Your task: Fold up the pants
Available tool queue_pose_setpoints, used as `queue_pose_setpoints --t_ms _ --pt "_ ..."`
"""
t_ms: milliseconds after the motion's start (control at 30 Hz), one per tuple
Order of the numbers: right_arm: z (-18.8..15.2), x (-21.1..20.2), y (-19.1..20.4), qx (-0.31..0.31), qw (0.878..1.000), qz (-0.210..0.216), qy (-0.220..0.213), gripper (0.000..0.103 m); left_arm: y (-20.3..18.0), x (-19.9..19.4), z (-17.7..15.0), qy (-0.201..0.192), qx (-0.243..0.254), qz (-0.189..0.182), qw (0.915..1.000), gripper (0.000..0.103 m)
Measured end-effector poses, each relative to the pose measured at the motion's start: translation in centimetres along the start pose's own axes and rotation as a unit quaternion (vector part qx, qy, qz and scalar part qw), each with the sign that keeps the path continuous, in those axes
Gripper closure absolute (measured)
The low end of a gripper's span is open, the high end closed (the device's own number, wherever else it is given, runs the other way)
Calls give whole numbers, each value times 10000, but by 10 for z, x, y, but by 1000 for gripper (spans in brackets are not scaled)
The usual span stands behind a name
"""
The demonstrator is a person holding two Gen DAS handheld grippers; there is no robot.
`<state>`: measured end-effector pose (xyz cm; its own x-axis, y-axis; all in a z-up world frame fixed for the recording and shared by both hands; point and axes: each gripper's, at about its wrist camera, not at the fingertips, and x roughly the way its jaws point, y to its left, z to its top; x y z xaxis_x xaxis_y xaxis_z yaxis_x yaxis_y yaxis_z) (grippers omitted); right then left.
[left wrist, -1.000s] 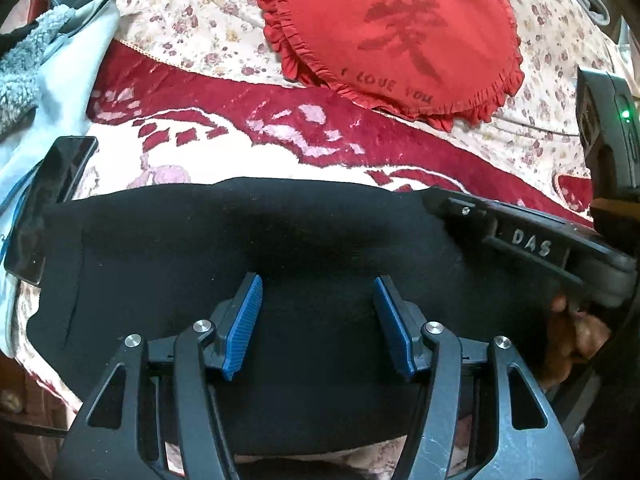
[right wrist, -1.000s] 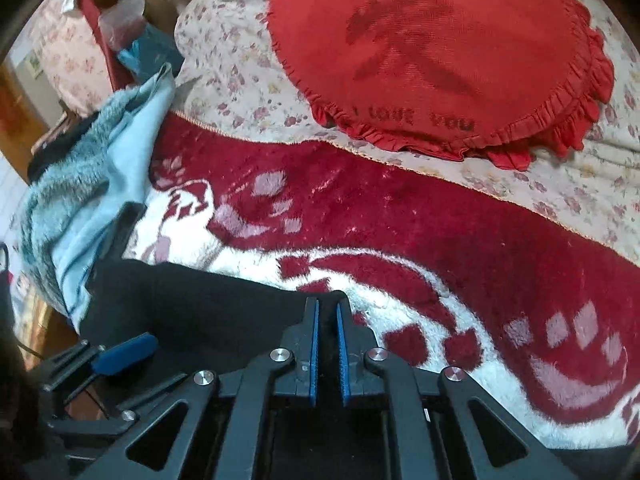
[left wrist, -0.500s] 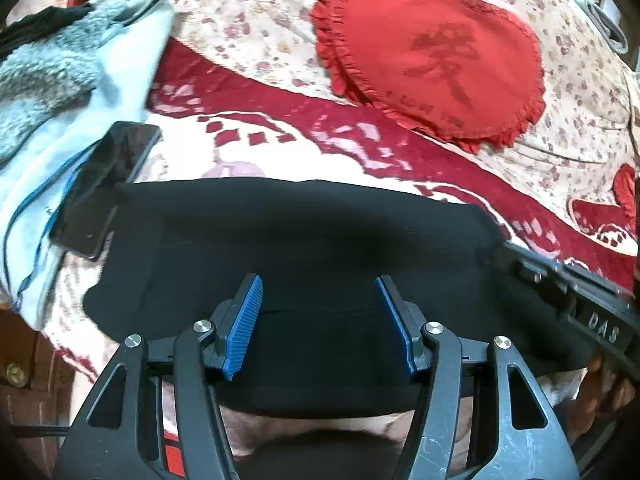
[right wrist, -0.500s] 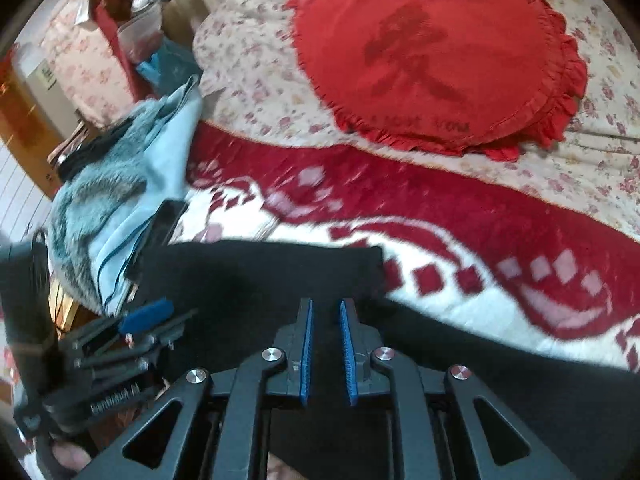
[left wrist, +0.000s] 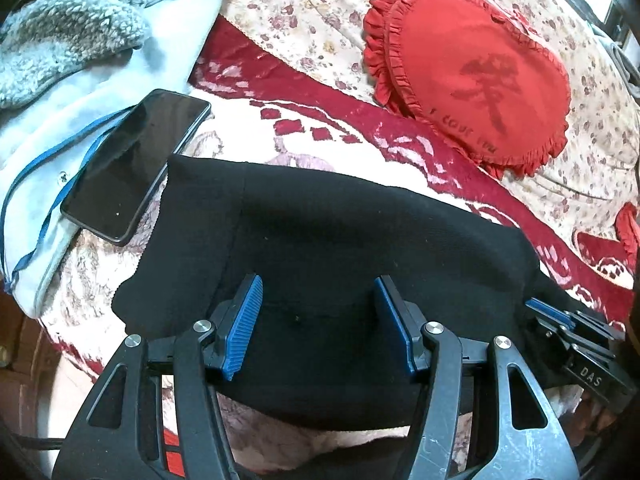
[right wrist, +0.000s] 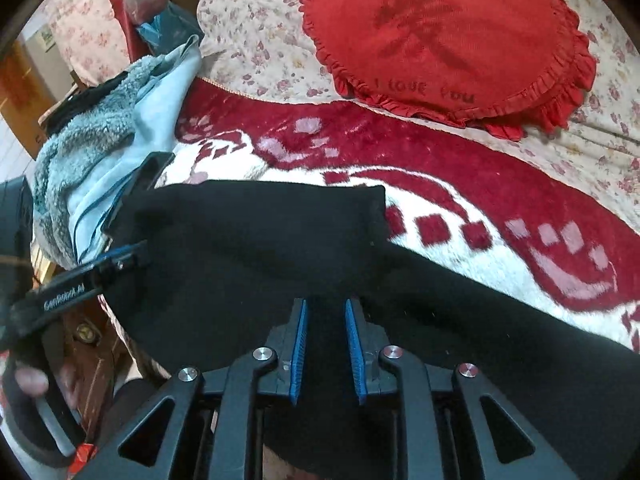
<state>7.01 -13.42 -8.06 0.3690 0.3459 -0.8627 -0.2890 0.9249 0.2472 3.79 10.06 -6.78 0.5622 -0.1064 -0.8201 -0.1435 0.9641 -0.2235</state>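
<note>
1. The black pants lie on the red and white blanket at the near edge of the bed, folded over so that an upper layer ends in a straight edge partway along; in the right wrist view the lower layer runs on to the right beyond that edge
2. Left gripper — jaws spread wide above the pants, with black cloth showing between the blue pads; nothing is clamped between them
3. Right gripper — jaws parted by a narrow gap, hanging over the pants near the end of the upper layer; black cloth lies below the gap, but whether the pads touch it cannot be told
4. In the left wrist view the right gripper shows at the right edge of the pants; in the right wrist view the left gripper shows at their left edge
5. A black phone lies screen up just beside the far left corner of the pants, partly on a pale blue fleece garment
6. A red heart-shaped cushion with a frilled rim rests on the floral bedspread, well apart from the pants
</note>
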Motion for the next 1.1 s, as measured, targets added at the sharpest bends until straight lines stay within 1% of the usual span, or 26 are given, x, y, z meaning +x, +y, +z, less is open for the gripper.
queue_pose_setpoints --t_ms 100,200,267,300,367,433,500,633,700,767,800,867,900,933,1000,1033,1100 --pt "-6 -11 2 -37 9999 -104 -16 85 0 -9 -1 2 17 72 10000 45" --pt "-18 -22 4 -86 10000 2 4 84 5 -17 -9 -23 -26 122 9999 45" --pt "-29 -21 4 -150 9998 -38 131 80 7 -13 -15 43 13 132 9999 45" --pt "-33 -18 3 -158 9996 -90 198 80 5 -13 -18 26 69 172 9998 45" --pt "-39 -20 -4 -33 9999 -5 131 80 0 -16 -19 55 158 271 9995 45" --pt "-41 -27 -12 165 9997 72 177 80 -6 -20 -17 118 188 185 9996 45" --pt "-44 -38 -22 302 9995 12 110 79 -12 -25 -15 103 211 54 9997 45" --pt "-49 -63 -63 719 9970 -293 -37 79 -39 -29 -12 188 401 -224 9988 45" --pt "-53 -72 -86 957 9943 -460 -8 79 -59 -27 -12 264 522 -410 9974 45" --pt "-61 -82 -110 1137 9910 -711 27 79 -83 -23 -13 358 747 -506 9953 45" --pt "-65 -86 -122 1210 9898 -752 36 79 -92 -20 -14 411 835 -523 9943 45" --pt "-77 -96 -147 1487 9883 -327 -70 79 -114 -13 -21 548 1065 -567 9912 45" --pt "-81 -100 -154 1577 9871 -238 -123 79 -125 -9 -24 600 1188 -583 9894 45" --pt "-87 -107 -164 1647 9856 -342 -200 79 -134 -7 -28 632 1295 -586 9878 45" --pt "-98 -116 -177 1644 9820 -905 -237 79 -152 -1 -33 688 1482 -612 9847 45" --pt "-107 -123 -189 1742 9794 -977 -299 81 -160 1 -34 718 1542 -648 9833 45" --pt "-117 -136 -207 2111 9747 -540 -506 81 -174 3 -36 767 1670 -684 9806 45"
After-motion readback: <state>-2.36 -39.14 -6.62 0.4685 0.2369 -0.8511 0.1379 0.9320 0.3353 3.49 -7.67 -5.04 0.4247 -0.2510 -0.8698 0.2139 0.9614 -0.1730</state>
